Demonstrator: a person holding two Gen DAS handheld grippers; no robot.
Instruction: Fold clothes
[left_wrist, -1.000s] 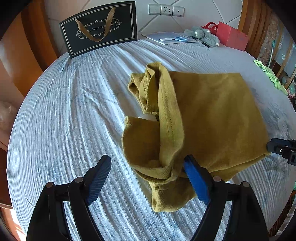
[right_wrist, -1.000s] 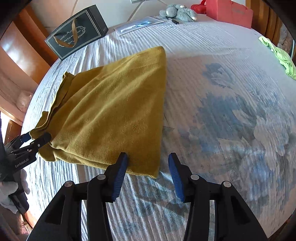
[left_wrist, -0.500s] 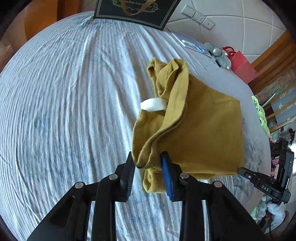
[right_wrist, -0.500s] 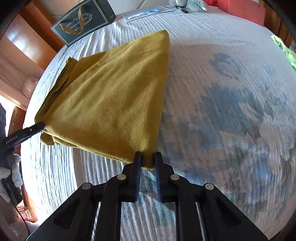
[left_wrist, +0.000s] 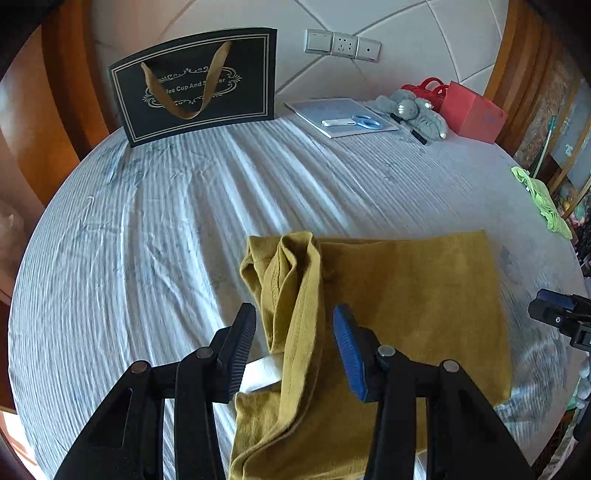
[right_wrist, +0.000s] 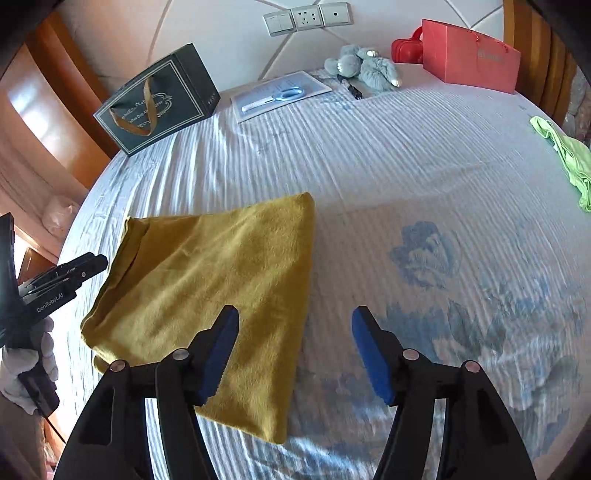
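A mustard-yellow garment (left_wrist: 406, 306) lies folded on the striped bedsheet (left_wrist: 166, 229); it also shows in the right wrist view (right_wrist: 207, 291). Its bunched collar edge with a white label (left_wrist: 260, 374) runs between the fingers of my left gripper (left_wrist: 293, 349), which is open and holds nothing. My right gripper (right_wrist: 293, 350) is open over the garment's right edge, its left finger above the cloth and its right finger above bare sheet. Each gripper shows at the edge of the other's view.
At the headboard end stand a black gift bag (left_wrist: 195, 85), a paper with scissors (left_wrist: 343, 118), a grey plush toy (left_wrist: 417, 110) and a red bag (left_wrist: 472, 112). A green cloth (right_wrist: 565, 158) lies at the bed's right edge.
Both grippers were shut on the garment's edges half a second ago and have now opened and let go. The garment has been drawn nearer and lies flat.
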